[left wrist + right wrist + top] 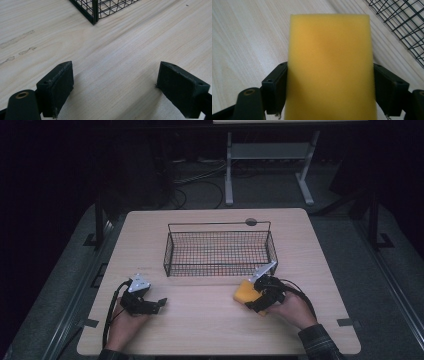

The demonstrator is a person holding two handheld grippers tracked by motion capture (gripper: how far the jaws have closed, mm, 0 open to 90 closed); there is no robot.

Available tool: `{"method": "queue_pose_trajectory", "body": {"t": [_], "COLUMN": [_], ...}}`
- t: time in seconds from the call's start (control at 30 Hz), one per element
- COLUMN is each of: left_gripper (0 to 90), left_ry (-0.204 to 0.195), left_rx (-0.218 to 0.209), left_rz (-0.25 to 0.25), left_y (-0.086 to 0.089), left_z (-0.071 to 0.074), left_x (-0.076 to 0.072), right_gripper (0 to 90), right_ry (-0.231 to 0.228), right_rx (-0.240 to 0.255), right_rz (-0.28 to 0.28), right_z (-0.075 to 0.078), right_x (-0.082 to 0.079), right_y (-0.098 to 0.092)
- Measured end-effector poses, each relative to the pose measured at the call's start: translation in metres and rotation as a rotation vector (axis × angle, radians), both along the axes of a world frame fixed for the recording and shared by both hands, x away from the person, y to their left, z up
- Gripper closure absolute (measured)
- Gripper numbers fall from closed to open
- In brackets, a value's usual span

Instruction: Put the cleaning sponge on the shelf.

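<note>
The right tool (pixel 329 87) has a yellow sponge (pixel 329 65) squeezed between both pads, sitting just in front of the wire basket (pixel 218 251) near its right corner on the desk (pixel 210 330); the sponge's near end runs off the bottom of the right gripper view, and from above the tool and hand cover a good part of it. The left tool (pixel 115 87) is wide open with nothing in it, just bare desk between the pads, and its view cuts the basket down to one corner.
</note>
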State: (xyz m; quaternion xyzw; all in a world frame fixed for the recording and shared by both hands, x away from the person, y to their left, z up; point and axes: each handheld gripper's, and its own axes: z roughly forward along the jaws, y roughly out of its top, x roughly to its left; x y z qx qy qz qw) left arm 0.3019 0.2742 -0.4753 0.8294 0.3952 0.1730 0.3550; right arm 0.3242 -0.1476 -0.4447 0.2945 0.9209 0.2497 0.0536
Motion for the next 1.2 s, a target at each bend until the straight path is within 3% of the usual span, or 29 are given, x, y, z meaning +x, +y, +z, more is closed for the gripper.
{"method": "queue_pose_trajectory", "body": {"t": [1.2], "left_gripper": [13.0], "left_ry": [-0.001], "left_rx": [-0.002], "left_rz": [-0.002], "left_y": [0.0], "left_z": [0.0], "left_x": [0.0], "right_gripper": [23.3], "right_ry": [-0.047], "right_rx": [0.065], "right_rz": [-0.028], "right_z": [0.046], "right_x": [-0.003], "right_y": [-0.015]}}
